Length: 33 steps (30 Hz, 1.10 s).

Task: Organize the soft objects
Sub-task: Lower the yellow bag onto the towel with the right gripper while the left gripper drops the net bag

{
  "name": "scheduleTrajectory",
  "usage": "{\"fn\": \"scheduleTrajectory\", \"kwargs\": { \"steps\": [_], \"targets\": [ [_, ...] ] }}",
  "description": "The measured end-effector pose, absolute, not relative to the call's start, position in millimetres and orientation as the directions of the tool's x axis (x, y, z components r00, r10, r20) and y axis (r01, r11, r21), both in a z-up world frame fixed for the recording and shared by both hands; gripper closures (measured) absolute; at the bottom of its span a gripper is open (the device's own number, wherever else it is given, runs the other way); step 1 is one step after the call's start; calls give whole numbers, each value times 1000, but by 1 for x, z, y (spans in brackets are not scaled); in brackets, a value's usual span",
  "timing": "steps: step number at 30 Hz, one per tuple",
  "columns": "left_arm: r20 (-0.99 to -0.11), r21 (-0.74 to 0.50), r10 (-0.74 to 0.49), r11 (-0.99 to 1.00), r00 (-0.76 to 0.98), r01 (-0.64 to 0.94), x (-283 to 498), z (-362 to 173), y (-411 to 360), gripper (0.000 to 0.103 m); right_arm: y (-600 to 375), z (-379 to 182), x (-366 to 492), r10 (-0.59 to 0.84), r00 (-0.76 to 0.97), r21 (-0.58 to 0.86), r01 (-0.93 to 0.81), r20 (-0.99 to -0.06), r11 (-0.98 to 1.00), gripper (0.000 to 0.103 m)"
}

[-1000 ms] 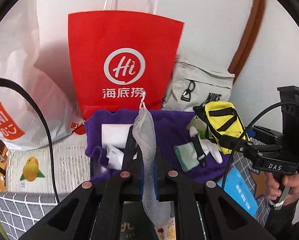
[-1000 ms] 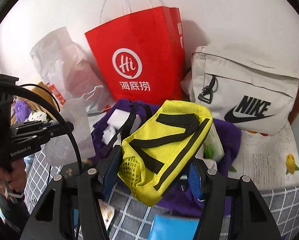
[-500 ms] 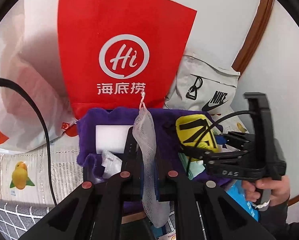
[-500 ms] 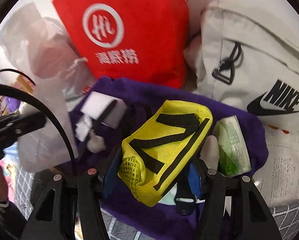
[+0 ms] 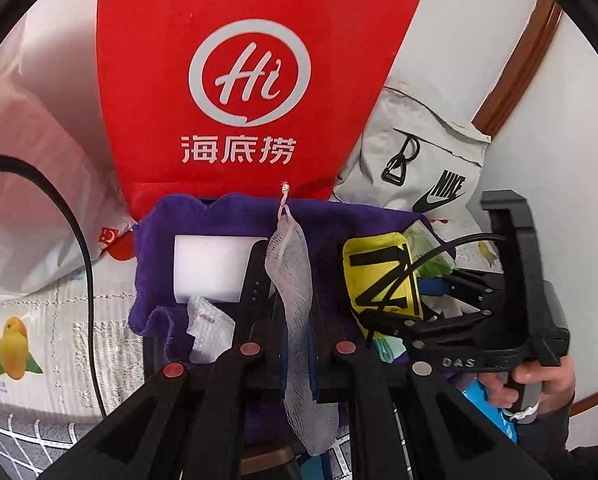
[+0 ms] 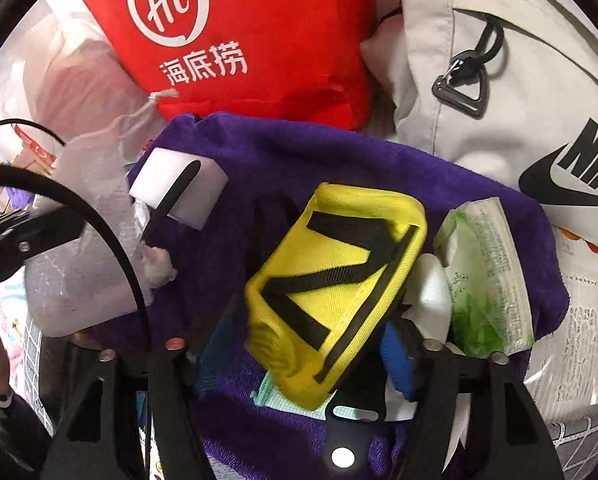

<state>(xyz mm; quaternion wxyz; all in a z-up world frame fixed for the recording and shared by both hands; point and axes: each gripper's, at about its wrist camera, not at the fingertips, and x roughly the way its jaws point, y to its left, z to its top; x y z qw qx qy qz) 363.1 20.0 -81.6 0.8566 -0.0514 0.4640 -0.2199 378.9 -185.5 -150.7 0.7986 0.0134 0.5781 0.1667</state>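
Note:
A yellow pouch [image 6: 339,264] with black straps lies between the fingers of my right gripper [image 6: 307,344], low over a purple towel [image 6: 299,152]. The jaws are opening; a gap shows beside the left blue pad [image 6: 219,340] and the pouch's lower edge is blurred. My left gripper [image 5: 293,332] is shut on a white mesh bag [image 5: 295,280], which hangs down through the fingers above the same purple towel [image 5: 219,216]. In the left wrist view the right gripper [image 5: 451,316] stands at the right with the yellow pouch [image 5: 379,272] in front of it.
On the towel lie a white foam block [image 5: 211,268] and a green tissue pack [image 6: 487,280]. Behind stand a red paper bag [image 5: 251,80], a grey Nike bag [image 6: 499,60] and a white plastic bag [image 5: 27,160]. A checked cloth [image 5: 11,432] covers the near surface.
My right gripper has come down with the yellow pouch onto the purple towel and its jaws have widened. The left gripper has moved closer to the towel, still holding the mesh bag.

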Motion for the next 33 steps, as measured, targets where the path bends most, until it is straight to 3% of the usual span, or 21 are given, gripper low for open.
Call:
{"fn": "scheduleTrajectory", "kwargs": {
  "steps": [7, 22, 33],
  "targets": [
    [-778, -308, -447, 883, 441, 353, 366, -94, 7, 95, -188, -135, 373, 237, 275, 167, -255, -932, 952, 26],
    [-807, -259, -391, 908, 443, 330, 375, -113, -6, 95, -231, -82, 359, 225, 416, 154, -197, -881, 968, 26],
    [-821, -203, -344, 922, 455, 330, 376, -117, -5, 95, -215, -81, 355, 230, 420, 144, -226, -878, 963, 26]
  ]
}}
